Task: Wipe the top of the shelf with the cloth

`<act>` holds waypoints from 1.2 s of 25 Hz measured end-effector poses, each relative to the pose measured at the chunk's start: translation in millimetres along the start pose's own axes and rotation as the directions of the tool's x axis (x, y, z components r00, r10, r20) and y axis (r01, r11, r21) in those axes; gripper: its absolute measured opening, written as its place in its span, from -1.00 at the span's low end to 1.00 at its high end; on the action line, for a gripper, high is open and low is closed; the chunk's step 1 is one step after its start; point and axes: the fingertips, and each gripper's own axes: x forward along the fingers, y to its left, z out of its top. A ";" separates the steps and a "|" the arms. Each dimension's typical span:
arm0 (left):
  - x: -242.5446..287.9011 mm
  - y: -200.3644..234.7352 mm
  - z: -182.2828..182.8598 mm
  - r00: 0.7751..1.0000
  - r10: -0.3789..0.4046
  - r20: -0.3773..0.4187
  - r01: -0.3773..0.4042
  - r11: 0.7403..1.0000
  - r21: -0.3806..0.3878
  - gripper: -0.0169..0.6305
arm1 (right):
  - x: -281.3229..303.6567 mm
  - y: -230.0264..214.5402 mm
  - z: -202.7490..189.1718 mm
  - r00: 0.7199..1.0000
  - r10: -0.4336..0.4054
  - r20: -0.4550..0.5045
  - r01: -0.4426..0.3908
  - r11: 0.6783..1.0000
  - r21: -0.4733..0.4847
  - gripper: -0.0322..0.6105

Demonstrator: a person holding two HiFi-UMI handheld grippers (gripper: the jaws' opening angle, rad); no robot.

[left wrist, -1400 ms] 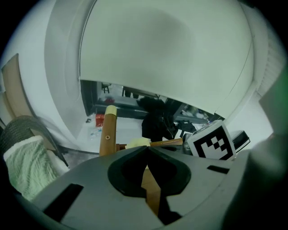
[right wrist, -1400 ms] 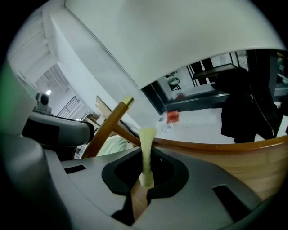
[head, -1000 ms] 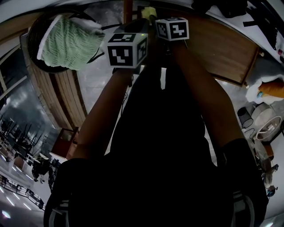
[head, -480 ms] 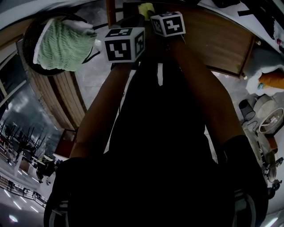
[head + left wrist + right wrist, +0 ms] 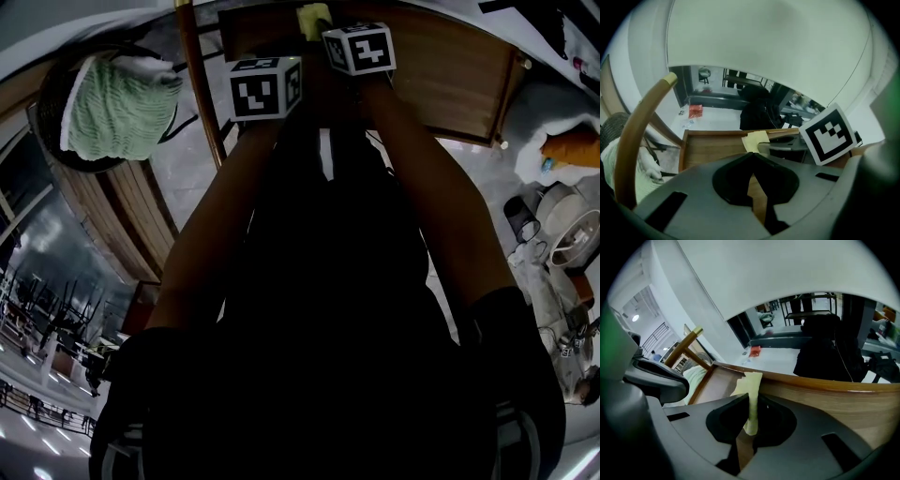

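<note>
Shelf edge (image 5: 820,394): right hand-held gripper (image 5: 751,403) pinches cloth (image 5: 749,383).

The pale yellow cloth (image 5: 750,390), thin and folded into a narrow strip, stands nearly upright, pinched between the closed jaws of the right hand-held gripper (image 5: 746,423). Its free upper end shows against the raised rim of the brown wooden shelf top (image 5: 834,401); whether it touches cannot be told. In the head view the cloth sits at 12 o'clock, the flat shelf top spreading toward 2 o'clock.

No text or numbers can be read (anywhere).
</note>
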 end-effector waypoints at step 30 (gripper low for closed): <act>96.5 -204.3 19.5 0.991 -0.129 -0.043 0.134 0.979 0.155 -0.91 | -151.4 -223.9 -53.9 0.969 -0.239 0.061 0.233 0.968 0.095 -0.76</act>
